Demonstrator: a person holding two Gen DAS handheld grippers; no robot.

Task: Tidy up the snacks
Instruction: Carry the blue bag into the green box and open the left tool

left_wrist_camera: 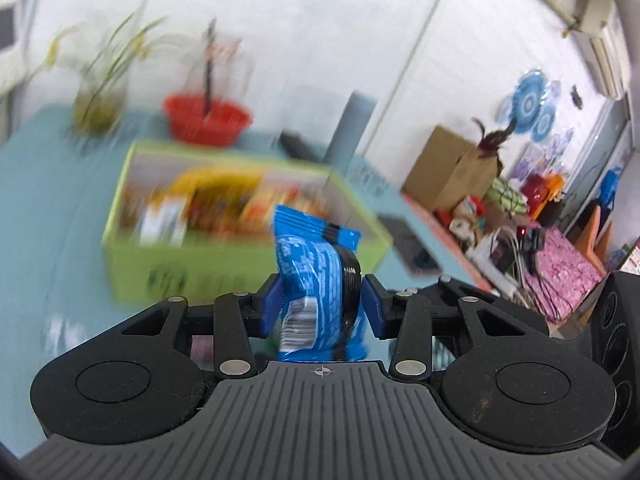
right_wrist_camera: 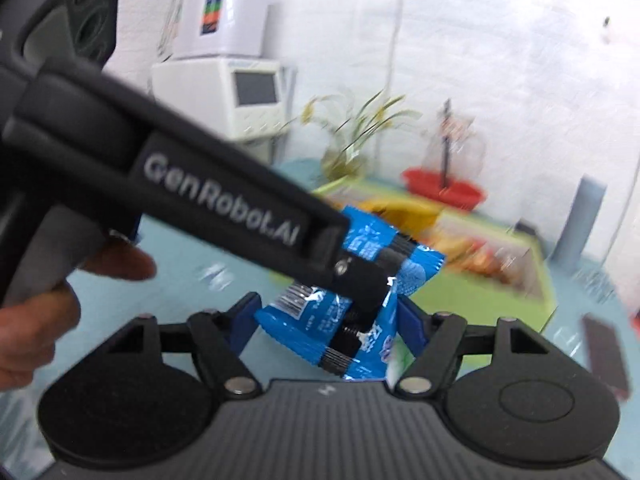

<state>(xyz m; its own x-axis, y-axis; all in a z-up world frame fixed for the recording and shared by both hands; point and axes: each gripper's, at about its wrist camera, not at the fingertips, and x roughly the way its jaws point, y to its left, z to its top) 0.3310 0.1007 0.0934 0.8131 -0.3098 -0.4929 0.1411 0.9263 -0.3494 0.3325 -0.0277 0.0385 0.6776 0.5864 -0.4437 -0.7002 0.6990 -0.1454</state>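
A blue snack packet (left_wrist_camera: 316, 272) stands upright between the blue pads of my left gripper (left_wrist_camera: 322, 306), which is shut on it above the teal table. Behind it sits a lime-green box (left_wrist_camera: 132, 256) filled with several blurred snack packs. In the right wrist view my right gripper (right_wrist_camera: 328, 320) is shut on a second blue packet (right_wrist_camera: 304, 320), which lies tilted between its pads. The left tool's black housing (right_wrist_camera: 200, 196) crosses in front of it, carrying its own blue packet (right_wrist_camera: 416, 268) toward the green box (right_wrist_camera: 480, 308). A person's hand (right_wrist_camera: 36, 320) grips that tool.
A red basket (left_wrist_camera: 208, 120), a glass vase with a plant (left_wrist_camera: 100, 100) and a grey cylinder (left_wrist_camera: 352, 128) stand behind the box. A dark flat object (left_wrist_camera: 408, 244) lies right of it. Boxes and bags crowd the floor at right.
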